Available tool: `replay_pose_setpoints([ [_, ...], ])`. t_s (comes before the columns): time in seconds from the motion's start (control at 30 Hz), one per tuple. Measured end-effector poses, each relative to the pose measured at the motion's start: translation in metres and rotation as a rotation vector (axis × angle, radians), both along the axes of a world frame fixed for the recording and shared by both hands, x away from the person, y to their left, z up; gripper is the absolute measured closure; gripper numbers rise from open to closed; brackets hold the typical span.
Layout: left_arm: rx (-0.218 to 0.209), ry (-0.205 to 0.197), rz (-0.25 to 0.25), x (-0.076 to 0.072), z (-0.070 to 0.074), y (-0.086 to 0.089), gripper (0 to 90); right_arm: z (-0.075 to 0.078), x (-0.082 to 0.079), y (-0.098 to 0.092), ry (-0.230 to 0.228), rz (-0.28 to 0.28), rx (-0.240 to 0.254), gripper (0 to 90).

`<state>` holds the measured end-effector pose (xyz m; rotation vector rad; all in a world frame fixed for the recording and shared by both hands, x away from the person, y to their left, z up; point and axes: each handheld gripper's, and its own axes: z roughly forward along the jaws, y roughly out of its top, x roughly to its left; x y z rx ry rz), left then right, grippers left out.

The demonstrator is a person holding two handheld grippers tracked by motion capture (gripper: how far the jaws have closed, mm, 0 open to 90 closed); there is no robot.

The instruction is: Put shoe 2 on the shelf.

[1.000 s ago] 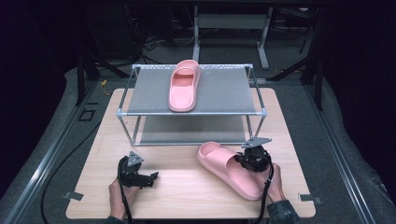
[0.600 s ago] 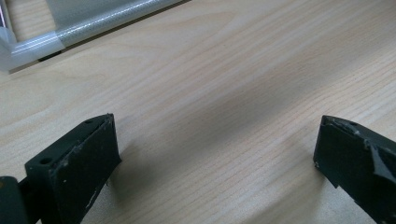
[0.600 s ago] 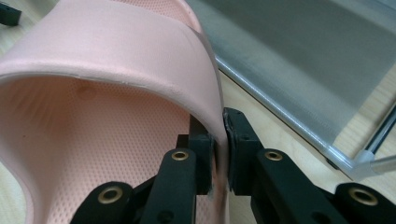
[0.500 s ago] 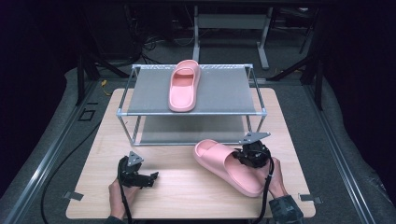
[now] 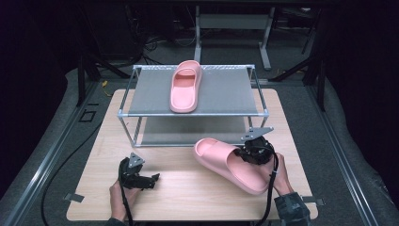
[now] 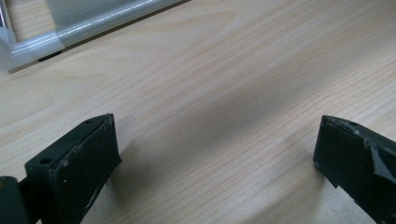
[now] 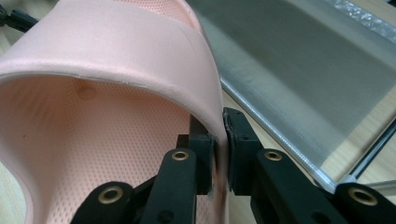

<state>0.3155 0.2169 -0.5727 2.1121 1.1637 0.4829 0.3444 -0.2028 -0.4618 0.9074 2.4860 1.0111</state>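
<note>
A: Status? One slipper (image 5: 185, 86) lies on the rack's (image 5: 211, 94) top shelf, toe toward the person. I'd call that half done.

B: Agreed. Second slipper (image 5: 231, 163) is gripped but not yet shelved. Judged step: carry it up beside the first.

A: Grip detail?

B: Right tool (image 5: 254, 151) is closed on the side wall of the strap; in the right gripper view the pads (image 7: 201, 154) pinch that pink edge (image 7: 205, 100) from inside and outside. Slipper sits over the desk (image 5: 188, 188), just in front of the rack's lower shelf, toe end toward the rack, heel toward the person.

A: Left tool (image 5: 140, 178)?

B: Open, empty, jaws wide over bare desk, well apart from both slippers.
</note>
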Motion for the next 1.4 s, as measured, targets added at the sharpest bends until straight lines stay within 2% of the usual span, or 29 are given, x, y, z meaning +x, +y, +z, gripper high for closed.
replay_pose_setpoints([
  [0.33, -0.001, 0.000, 0.000, 0.000, 0.000, 0.000, 0.0, 0.013, 0.006, 0.000, -0.004, 0.036, 0.005, 83.1],
  [0.77, -0.001, 0.000, 0.000, 0.000, 0.000, 0.000, 0.0, 0.029, 0.032, -0.004, -0.015, 0.131, 0.042, 83.1],
  [0.8, 0.000, 0.000, 0.000, 0.000, 0.000, 0.000, 0.0, 0.034, 0.036, -0.004, -0.015, 0.154, 0.042, 83.1],
  [0.97, -0.001, 0.000, 0.000, 0.000, 0.000, 0.000, 0.0, 0.041, 0.040, -0.003, -0.020, 0.178, 0.037, 83.1],
  [1.0, -0.001, 0.000, 0.000, 0.000, 0.000, 0.000, 0.0, 0.044, 0.041, -0.002, -0.034, 0.193, 0.029, 83.1],
  [1.17, 0.000, 0.000, 0.000, 0.000, 0.000, 0.000, 0.0, 0.052, 0.043, -0.002, -0.037, 0.212, 0.008, 83.1],
  [1.4, 0.002, -0.001, 0.001, 0.000, 0.000, 0.000, 0.1, 0.064, 0.045, 0.000, -0.052, 0.234, 0.002, 83.0],
])
